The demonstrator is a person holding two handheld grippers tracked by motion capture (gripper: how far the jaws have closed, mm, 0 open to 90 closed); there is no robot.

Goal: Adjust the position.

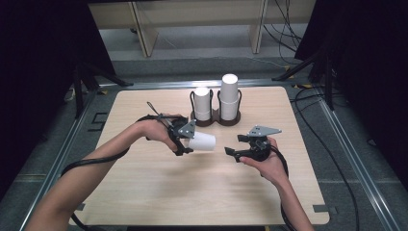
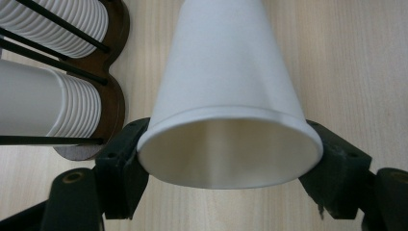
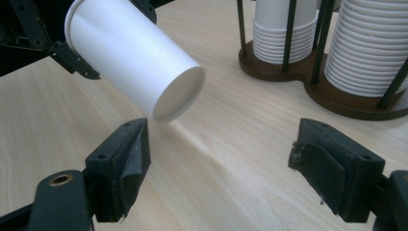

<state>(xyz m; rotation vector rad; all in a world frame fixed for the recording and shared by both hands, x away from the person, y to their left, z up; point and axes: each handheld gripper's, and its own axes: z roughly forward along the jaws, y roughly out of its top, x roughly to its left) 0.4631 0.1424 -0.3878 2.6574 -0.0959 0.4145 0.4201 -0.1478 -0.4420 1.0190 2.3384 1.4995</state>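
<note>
A white paper cup (image 1: 202,141) is held sideways above the wooden table (image 1: 159,183), its closed bottom pointing right. My left gripper (image 1: 185,142) is shut on the cup's rim; in the left gripper view the two black jaws pinch the open mouth of the cup (image 2: 226,96) from both sides. My right gripper (image 1: 235,145) stands open just right of the cup, a short gap apart from it. In the right gripper view the cup's bottom (image 3: 178,94) hangs ahead of and above the open right gripper (image 3: 219,154), with nothing between the jaws.
A dark wooden cup holder (image 1: 230,120) with black wire posts stands at the table's back centre. It carries a shorter stack of white cups (image 1: 202,103) and a taller stack (image 1: 229,96). Cables trail from both grippers.
</note>
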